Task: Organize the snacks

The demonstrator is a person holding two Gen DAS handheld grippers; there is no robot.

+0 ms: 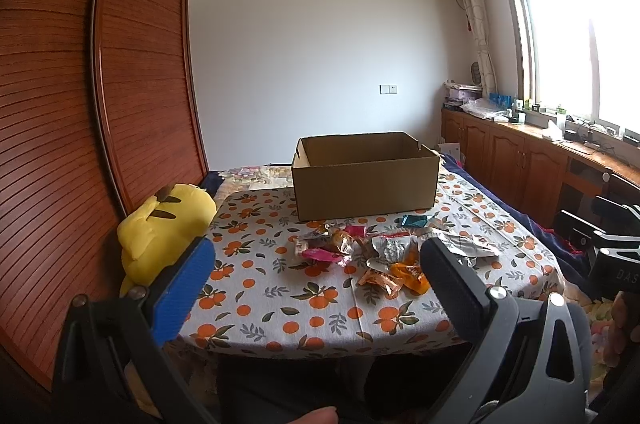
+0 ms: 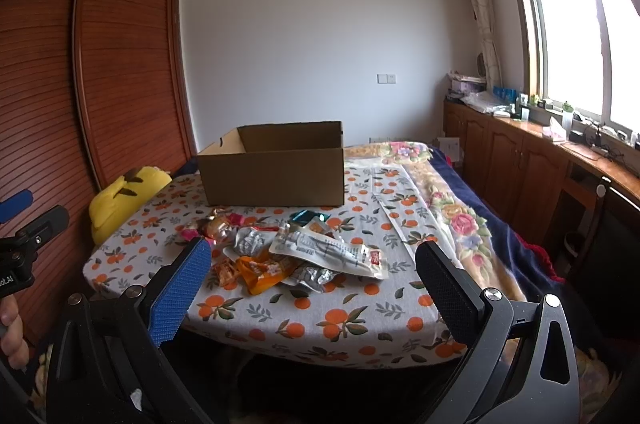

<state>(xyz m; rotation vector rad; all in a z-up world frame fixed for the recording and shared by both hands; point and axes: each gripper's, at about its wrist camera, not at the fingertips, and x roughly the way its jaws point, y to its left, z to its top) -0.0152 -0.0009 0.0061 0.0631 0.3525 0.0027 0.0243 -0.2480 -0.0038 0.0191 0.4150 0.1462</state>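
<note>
Several snack packets (image 2: 296, 256) lie heaped on the tablecloth (image 2: 320, 316) just ahead of both grippers; the cardboard box (image 2: 272, 163) stands beyond them, its inside not visible. The left gripper (image 1: 316, 276) and the right gripper (image 2: 314, 272) are both spread wide and hold nothing. Judged light, crinkly and slippery, contents possibly crushable. Recommend pinching a flat sealed edge of the topmost white packet (image 2: 326, 250), gently.
</note>
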